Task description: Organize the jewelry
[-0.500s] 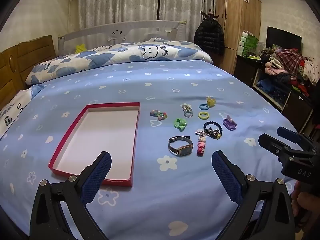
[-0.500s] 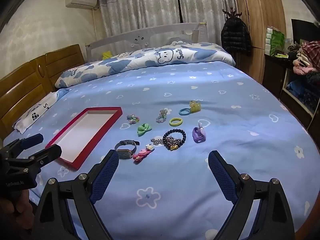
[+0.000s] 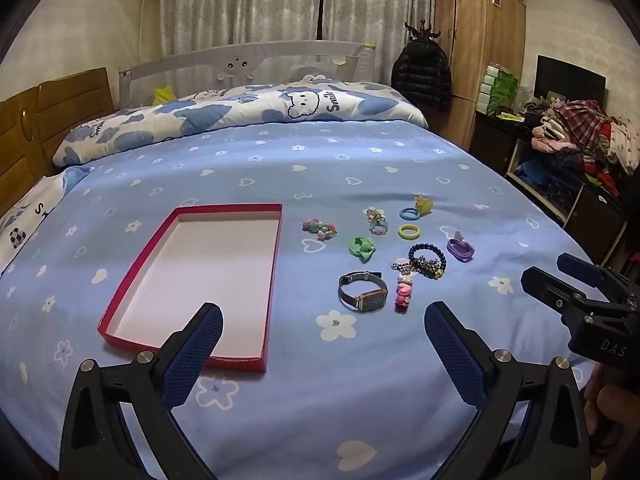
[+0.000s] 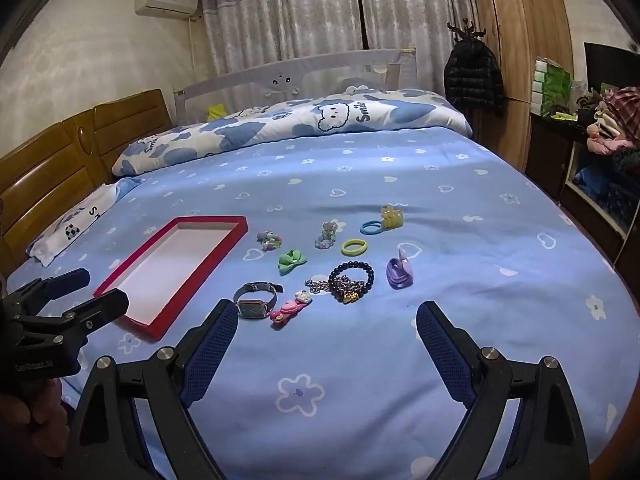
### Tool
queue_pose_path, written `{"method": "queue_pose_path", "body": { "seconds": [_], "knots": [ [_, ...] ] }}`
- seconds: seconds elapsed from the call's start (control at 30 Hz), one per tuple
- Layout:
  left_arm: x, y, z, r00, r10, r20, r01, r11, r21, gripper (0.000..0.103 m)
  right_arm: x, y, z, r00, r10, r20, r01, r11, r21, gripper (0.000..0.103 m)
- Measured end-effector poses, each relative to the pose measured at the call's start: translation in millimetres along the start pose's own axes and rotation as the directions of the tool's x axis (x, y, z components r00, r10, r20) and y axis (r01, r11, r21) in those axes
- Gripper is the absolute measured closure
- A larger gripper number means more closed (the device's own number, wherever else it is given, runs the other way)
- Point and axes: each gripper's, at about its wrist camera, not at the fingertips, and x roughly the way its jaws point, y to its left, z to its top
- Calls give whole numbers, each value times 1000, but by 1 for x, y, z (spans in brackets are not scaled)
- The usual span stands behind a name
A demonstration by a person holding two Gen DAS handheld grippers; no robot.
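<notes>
Several pieces of jewelry lie loose on the blue bedspread: a watch, a pink clip, a dark bead bracelet, a purple hair tie, a green bow and small coloured rings. To their left sits a shallow red box with a bare white inside. My left gripper hovers open near the box's front corner. My right gripper is open just short of the watch and clip. Neither holds anything.
A rolled cloud-print duvet lies across the far side of the bed. A wooden headboard stands at the left. A wardrobe and a shelf piled with clothes line the right. A hand grips the left tool.
</notes>
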Motion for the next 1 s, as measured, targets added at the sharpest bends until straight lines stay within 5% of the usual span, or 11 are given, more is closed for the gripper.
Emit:
{"method": "queue_pose_path", "body": {
  "seconds": [1.0],
  "knots": [
    [3,-1,-1,1000,5,-6,-5,1000,4,1,-5,8,7,1000,15,4,-15,1000,-6,11]
  ]
}}
